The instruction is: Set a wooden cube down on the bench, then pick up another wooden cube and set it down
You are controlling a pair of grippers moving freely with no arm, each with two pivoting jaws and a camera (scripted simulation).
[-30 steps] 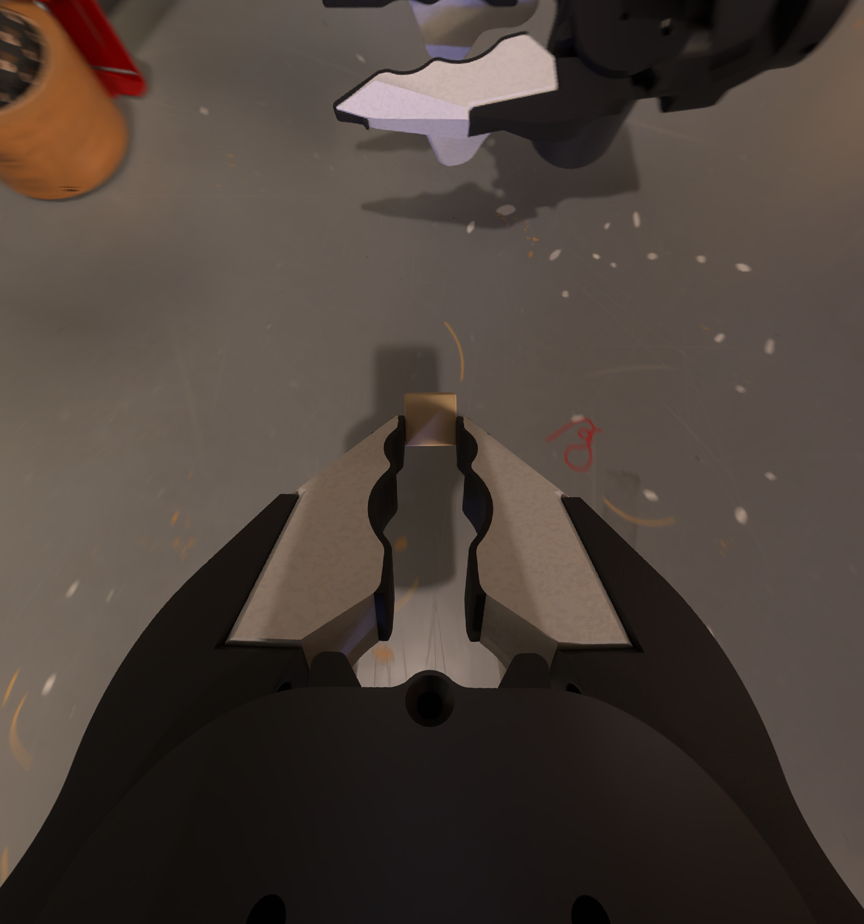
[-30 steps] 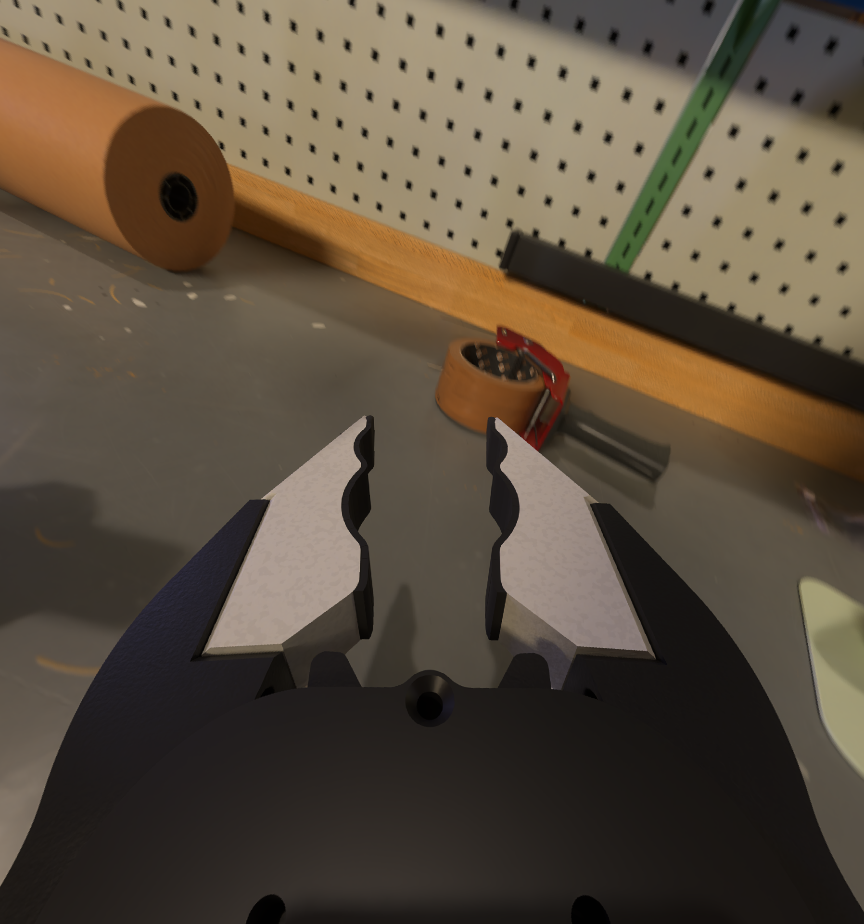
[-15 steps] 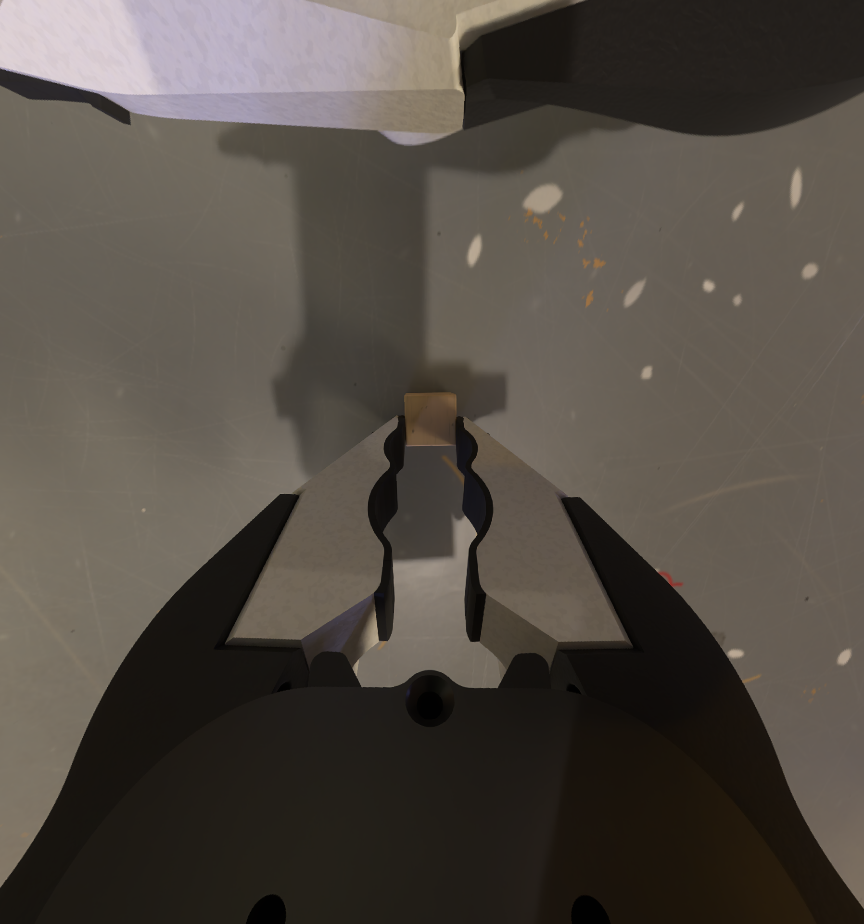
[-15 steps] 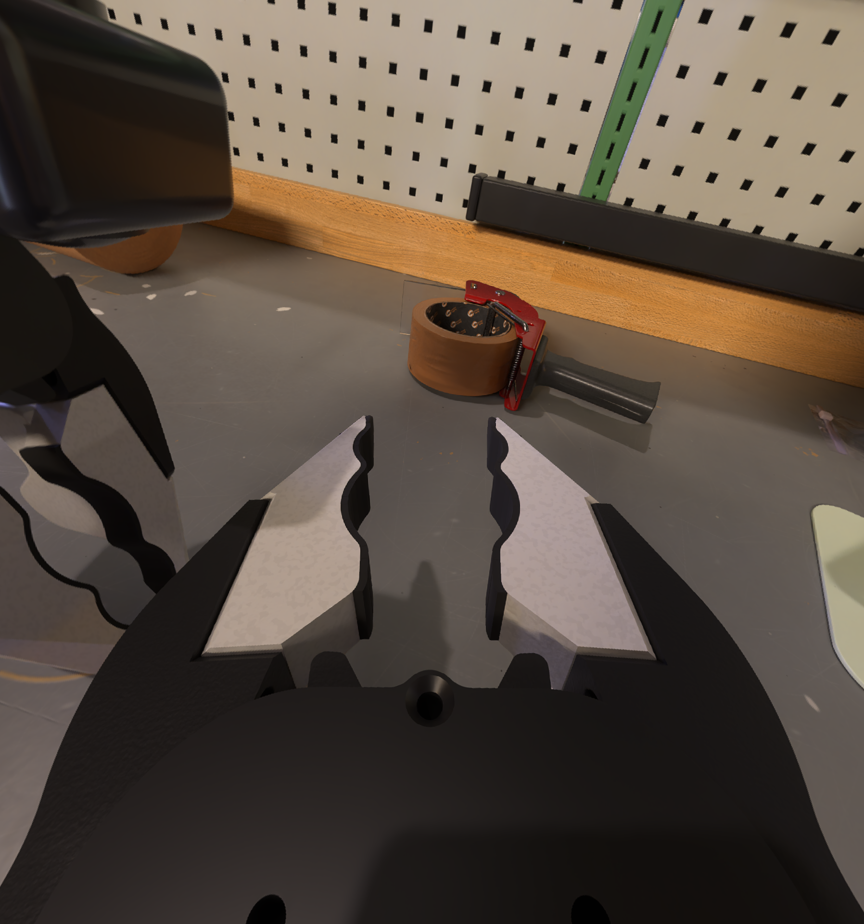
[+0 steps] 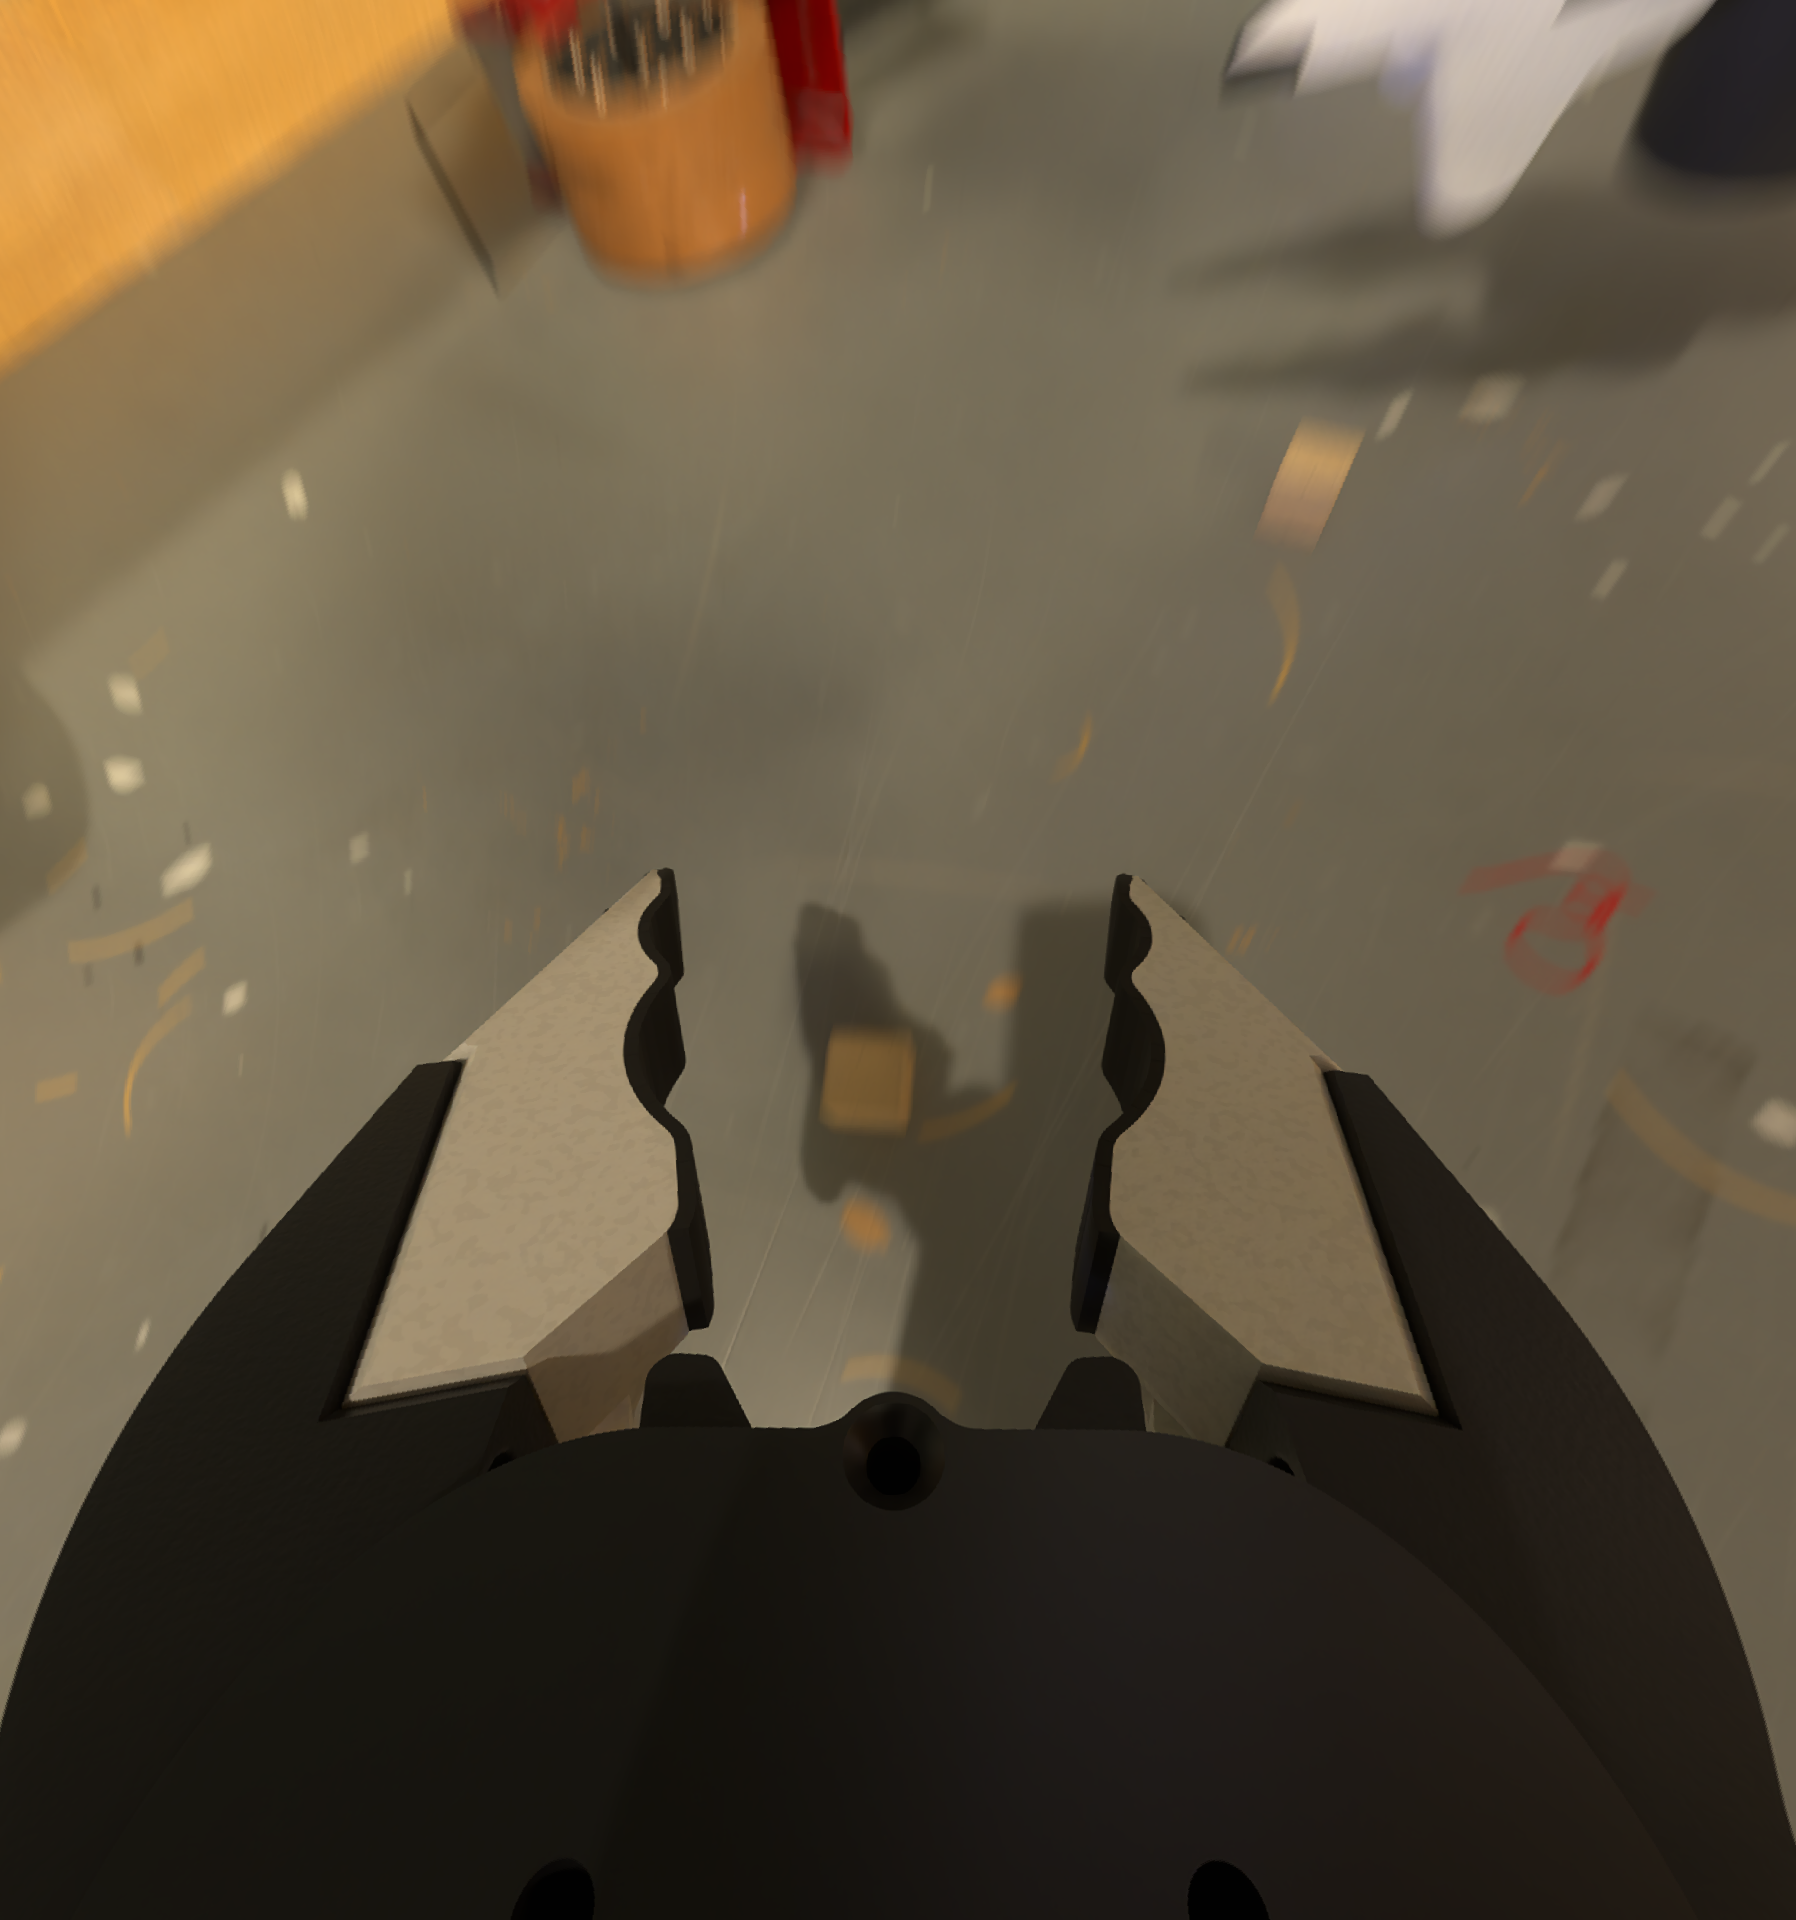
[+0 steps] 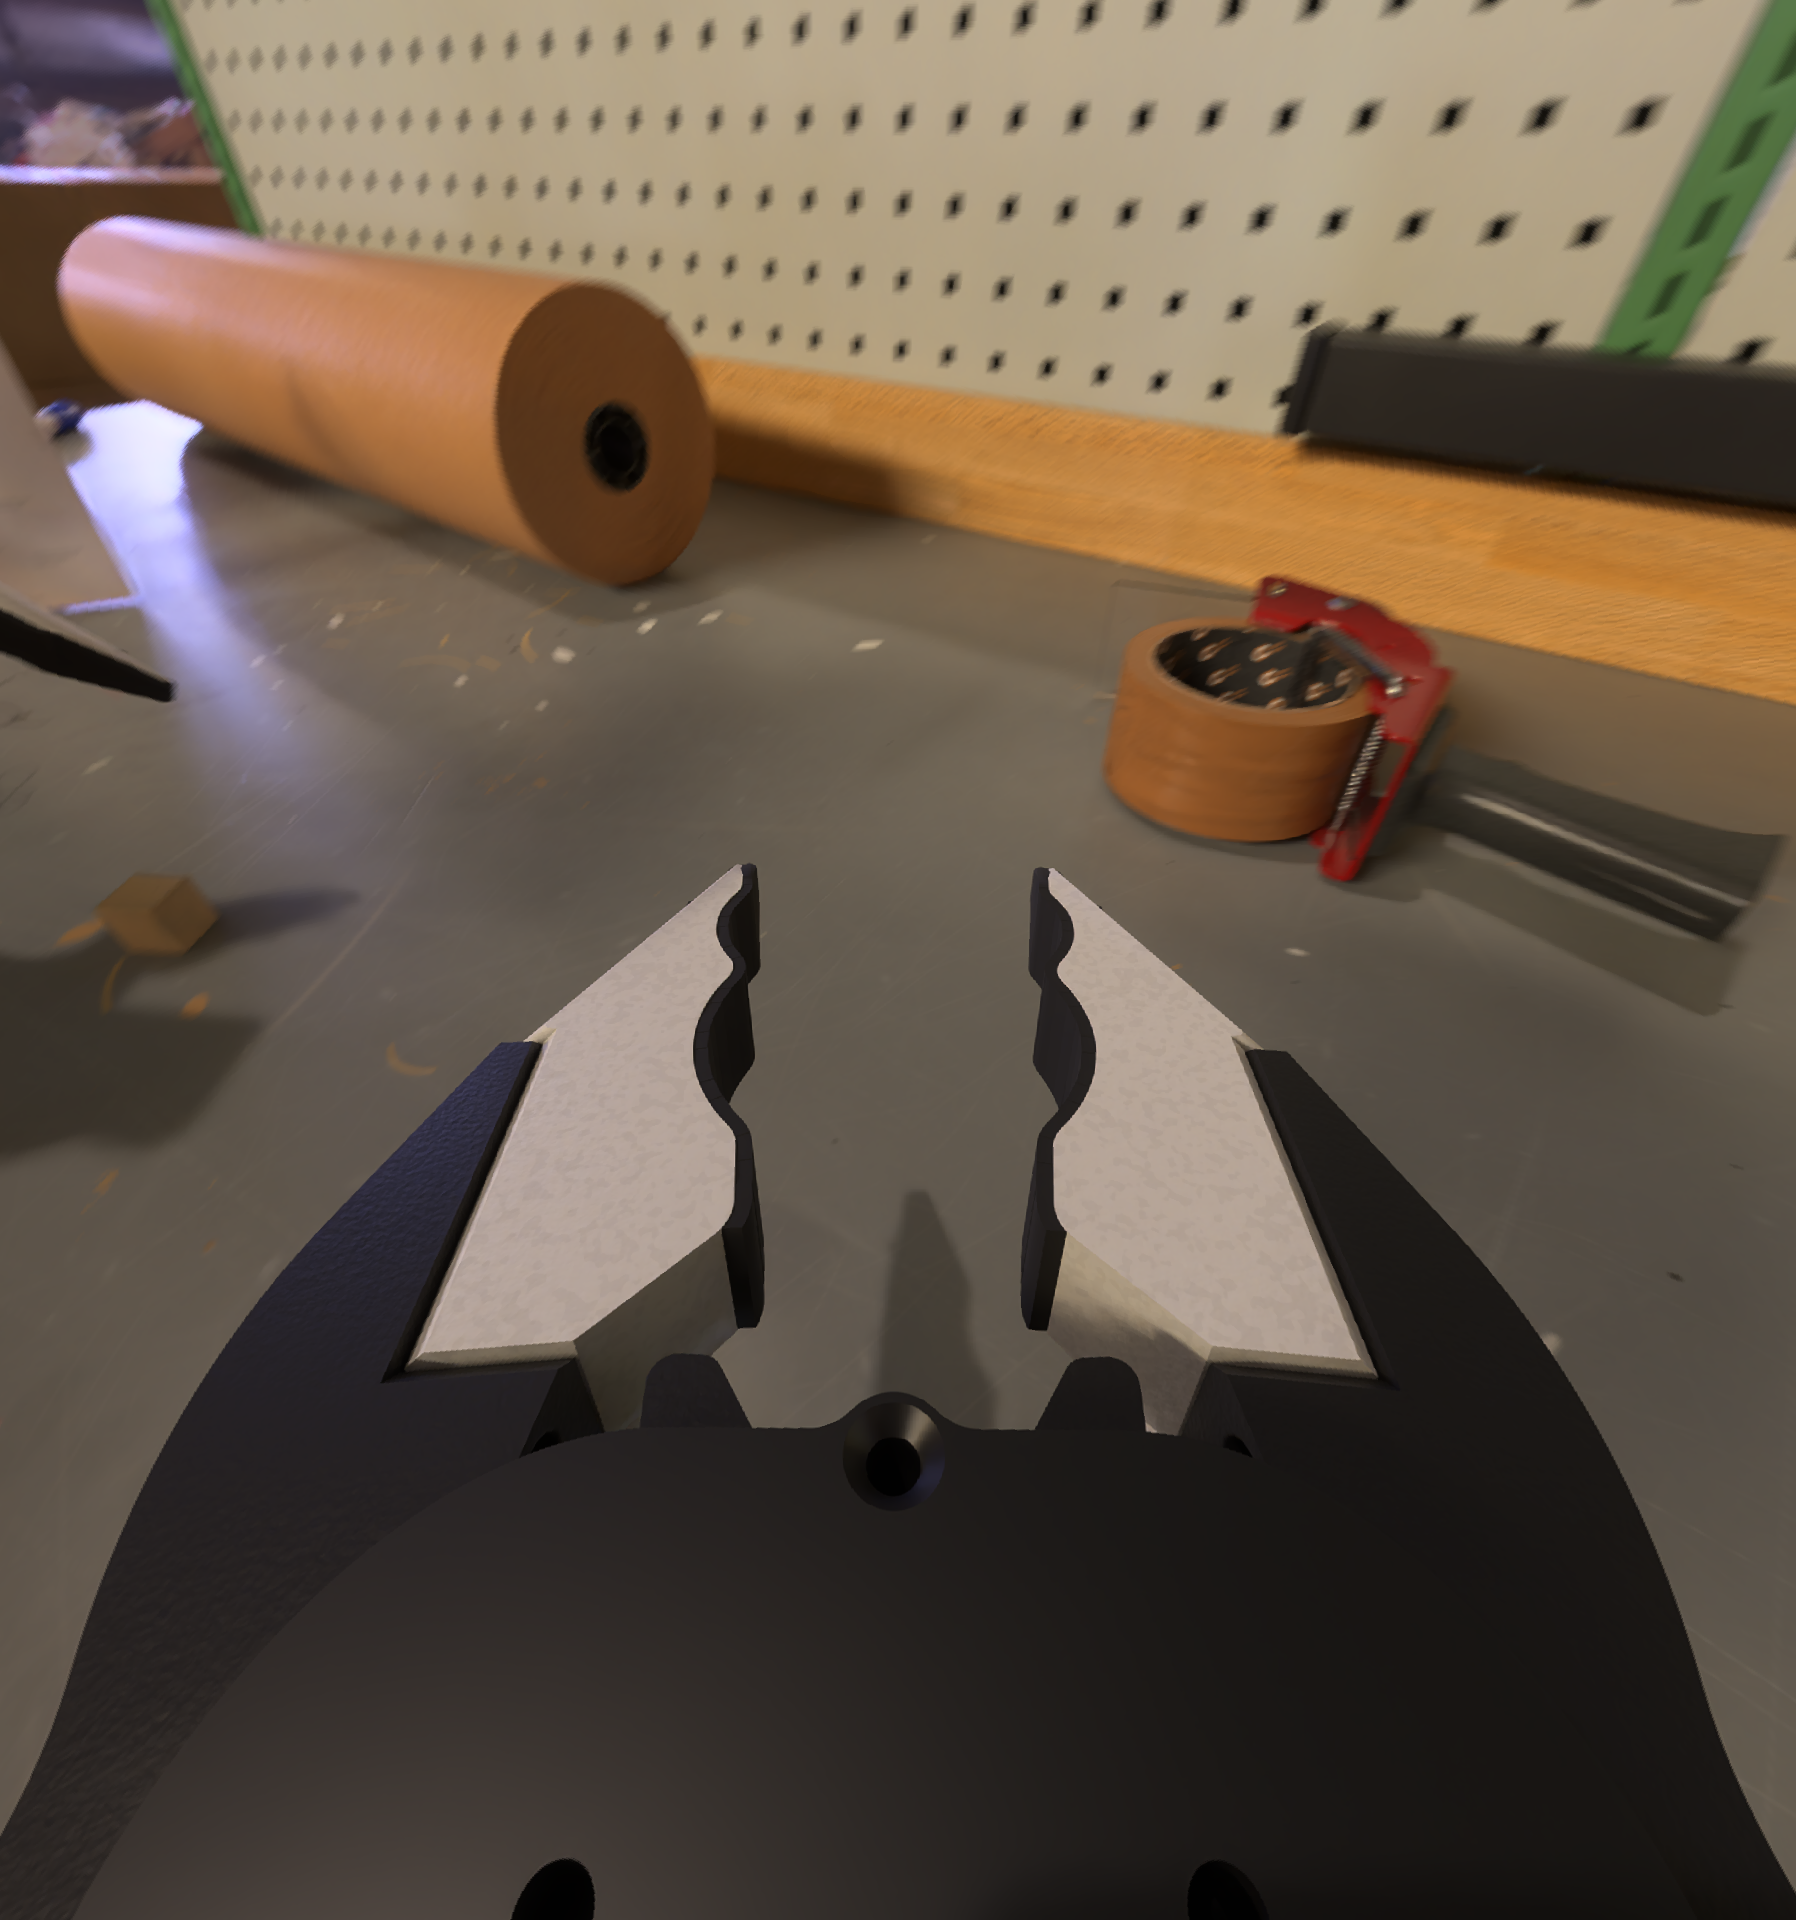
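Grey and scuffed, the bench [image 6: 873, 790] runs back to a wooden ledge [image 6: 1185, 520] under a cream pegboard [image 6: 977, 156], its top littered with pale chips and curled orange shavings. Seen from the left wrist view, the left gripper [image 5: 892, 883] hangs above the bench with its jaws spread wide and nothing between them; a wooden cube [image 5: 866, 1081] lies on the bench below the gap, free of both fingers and nearer the left one, partly in shadow. That view is smeared with motion blur. A second light-brown block [image 5: 1309, 499] sits on the bench well beyond the cube and to its right, too blurred to make out clearly. Farther still from the cube, toward the ledge, stands a roll of brown tape in a red dispenser [image 5: 665, 145], and a red scribble [image 5: 1559, 925] marks the bench to the cube's right. From the right wrist view, the right gripper [image 6: 894, 883] is also parted and empty, low over bare bench, with a wooden cube [image 6: 158, 912] resting well off to its left, near the pale finger of the other gripper at the frame edge. Beyond that cube a large roll of brown paper [image 6: 385, 395] lies along the ledge; a dark rail [image 6: 1580, 416] sits on the ledge to the right.
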